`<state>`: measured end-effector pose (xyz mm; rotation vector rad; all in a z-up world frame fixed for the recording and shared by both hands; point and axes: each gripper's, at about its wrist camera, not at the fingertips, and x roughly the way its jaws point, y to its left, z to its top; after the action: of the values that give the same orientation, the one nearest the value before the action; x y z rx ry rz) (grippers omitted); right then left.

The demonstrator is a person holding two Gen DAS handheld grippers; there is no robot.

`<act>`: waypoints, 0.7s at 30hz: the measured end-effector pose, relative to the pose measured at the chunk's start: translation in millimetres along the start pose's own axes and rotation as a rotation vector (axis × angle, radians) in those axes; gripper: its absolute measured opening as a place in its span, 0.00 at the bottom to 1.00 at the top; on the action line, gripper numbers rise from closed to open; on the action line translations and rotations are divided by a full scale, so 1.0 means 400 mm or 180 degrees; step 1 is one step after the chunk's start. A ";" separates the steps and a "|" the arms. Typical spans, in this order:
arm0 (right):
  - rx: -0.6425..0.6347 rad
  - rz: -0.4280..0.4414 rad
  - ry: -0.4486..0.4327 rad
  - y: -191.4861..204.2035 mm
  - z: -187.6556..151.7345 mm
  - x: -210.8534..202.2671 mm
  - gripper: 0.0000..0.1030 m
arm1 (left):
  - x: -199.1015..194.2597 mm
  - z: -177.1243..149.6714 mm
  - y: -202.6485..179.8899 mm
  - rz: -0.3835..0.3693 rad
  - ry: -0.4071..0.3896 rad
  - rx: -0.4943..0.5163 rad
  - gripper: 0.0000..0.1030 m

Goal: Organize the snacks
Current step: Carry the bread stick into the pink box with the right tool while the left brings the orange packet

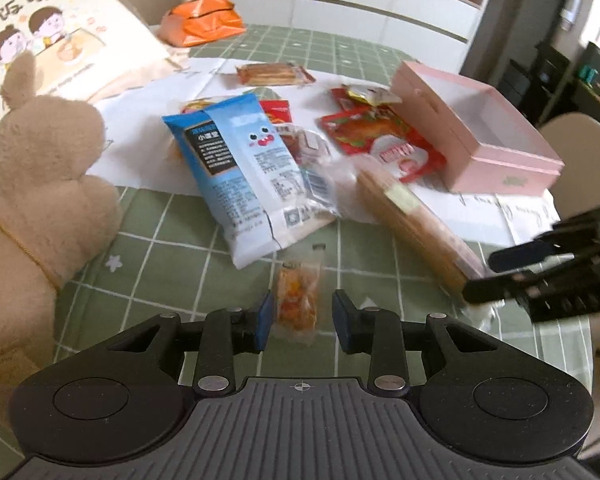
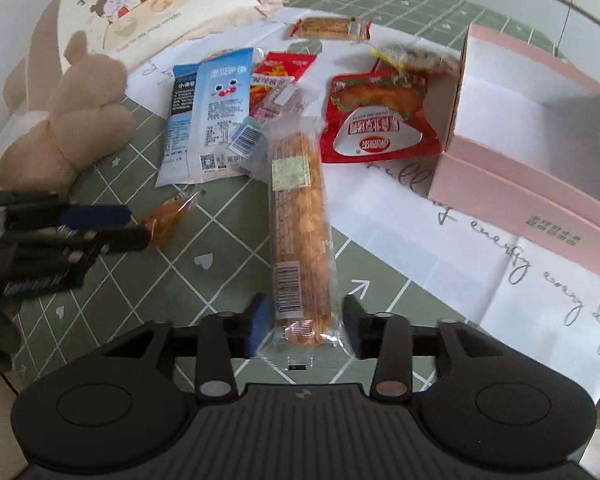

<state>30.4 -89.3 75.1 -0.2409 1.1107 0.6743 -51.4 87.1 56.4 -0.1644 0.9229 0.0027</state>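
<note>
the right tool (image 2: pixel 302 322) clasped the long clear-wrapped biscuit stick pack (image 2: pixel 300 216) by its near end; the left tool (image 1: pixel 300 320) held a small orange snack sachet (image 1: pixel 298 300). the next move likely called for carrying both to the open pink cardboard box (image 2: pixel 540 208) on the bench.

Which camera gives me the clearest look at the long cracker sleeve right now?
The right wrist view: the long cracker sleeve runs sharp down the frame, labels visible, its near end between the right gripper's fingers. The left wrist view shows it blurred, off right, partly behind that gripper.
</note>
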 end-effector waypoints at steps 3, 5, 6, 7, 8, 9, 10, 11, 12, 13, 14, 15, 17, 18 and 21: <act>-0.0030 -0.0101 -0.0129 0.004 0.006 -0.013 0.55 | 0.038 0.012 -0.012 0.0109 0.0090 0.0039 0.35; -0.0065 -0.0153 -0.0190 0.008 0.018 -0.011 0.59 | 0.053 0.009 -0.016 0.0156 0.0142 0.0010 0.34; -0.0091 -0.0185 -0.0223 0.012 0.026 -0.006 0.63 | 0.054 0.006 -0.018 0.0138 0.0145 -0.0020 0.33; -0.0114 -0.0242 -0.0255 0.015 0.031 -0.001 0.68 | 0.052 0.001 -0.021 0.0099 0.0142 -0.0033 0.31; -0.0126 -0.0290 -0.0272 0.018 0.039 0.007 0.70 | 0.048 -0.003 -0.025 0.0043 0.0149 -0.0039 0.29; -0.0138 -0.0327 -0.0287 0.020 0.043 0.014 0.72 | 0.044 -0.007 -0.031 -0.0013 0.0167 -0.0042 0.25; -0.0146 -0.0343 -0.0296 0.021 0.047 0.019 0.72 | 0.039 -0.012 -0.038 -0.0051 0.0190 -0.0039 0.24; -0.0158 -0.0344 -0.0296 0.023 0.050 0.025 0.72 | 0.036 -0.018 -0.044 -0.0080 0.0214 -0.0032 0.24; -0.0171 -0.0335 -0.0293 0.025 0.055 0.032 0.72 | 0.034 -0.022 -0.051 -0.0096 0.0235 -0.0026 0.24; -0.0178 -0.0325 -0.0296 0.028 0.059 0.039 0.73 | 0.031 -0.029 -0.058 -0.0112 0.0254 -0.0028 0.24; -0.0185 -0.0304 -0.0303 0.031 0.064 0.046 0.73 | 0.028 -0.035 -0.064 -0.0131 0.0275 -0.0038 0.24; -0.0186 -0.0282 -0.0304 0.035 0.070 0.056 0.73 | 0.025 -0.041 -0.069 -0.0148 0.0290 -0.0050 0.24; -0.0168 -0.0285 -0.0287 0.042 0.089 0.080 0.73 | 0.021 -0.051 -0.078 -0.0167 0.0329 -0.0072 0.24; -0.0155 -0.0274 -0.0283 0.045 0.100 0.092 0.72 | 0.019 -0.057 -0.083 -0.0172 0.0345 -0.0067 0.24; -0.0029 -0.0156 -0.0184 0.046 0.113 0.116 0.46 | 0.013 -0.067 -0.092 -0.0159 0.0360 -0.0050 0.24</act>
<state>65.5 -34.8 56.6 -0.2541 1.0436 0.6392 -66.7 46.7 41.5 -0.2038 1.0315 -0.0460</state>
